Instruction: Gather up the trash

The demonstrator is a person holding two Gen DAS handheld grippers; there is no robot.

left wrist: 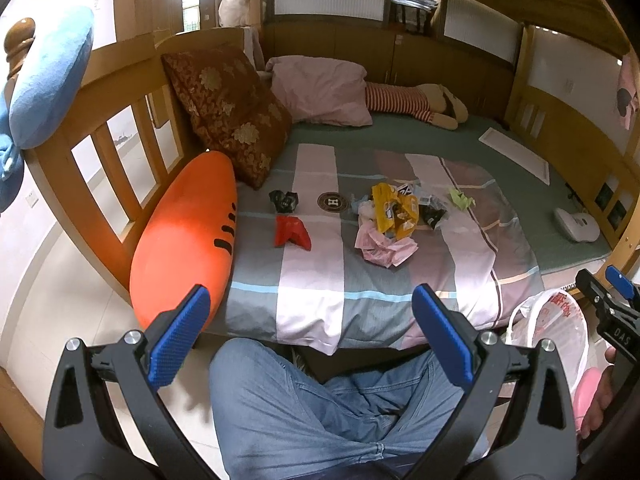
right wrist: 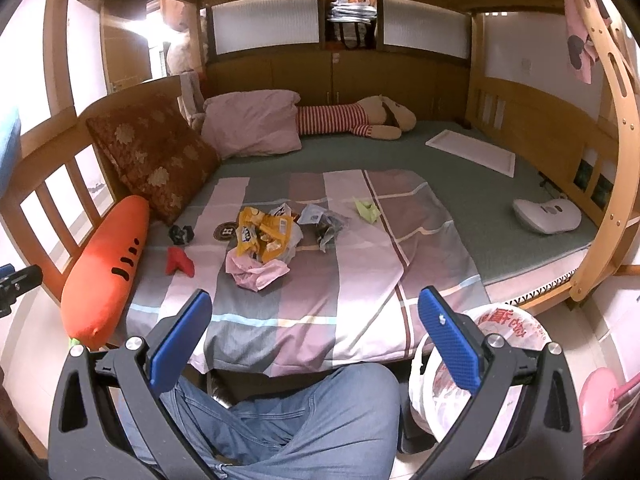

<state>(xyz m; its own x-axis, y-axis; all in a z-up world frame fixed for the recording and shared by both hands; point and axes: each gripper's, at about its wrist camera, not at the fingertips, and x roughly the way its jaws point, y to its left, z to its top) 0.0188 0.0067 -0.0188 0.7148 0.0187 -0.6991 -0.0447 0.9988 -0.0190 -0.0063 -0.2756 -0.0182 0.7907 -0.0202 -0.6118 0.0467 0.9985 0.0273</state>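
Trash lies in a loose heap on the striped bedspread (left wrist: 312, 280): a yellow snack bag (left wrist: 394, 210) (right wrist: 266, 236), crumpled pink paper (left wrist: 384, 246) (right wrist: 256, 272), a red wrapper (left wrist: 292, 232) (right wrist: 179, 262), a black wrapper (left wrist: 285, 200) (right wrist: 182, 233), a green scrap (left wrist: 462, 199) (right wrist: 366, 210) and a round brown badge (left wrist: 333, 202) (right wrist: 226, 231). My left gripper (left wrist: 312, 334) is open, held back from the bed over a person's jeans-clad leg (left wrist: 300, 408). My right gripper (right wrist: 316, 340) is open too, beside a bin lined with a white bag (right wrist: 500, 360) (left wrist: 548, 320).
An orange carrot plush (left wrist: 188, 236) (right wrist: 106, 268) leans on the wooden bed rail at left. A brown cushion (left wrist: 232, 112), a pink pillow (left wrist: 320, 90) and a striped plush toy (left wrist: 416, 102) lie at the back. A white device (left wrist: 576, 224) (right wrist: 546, 214) sits at right.
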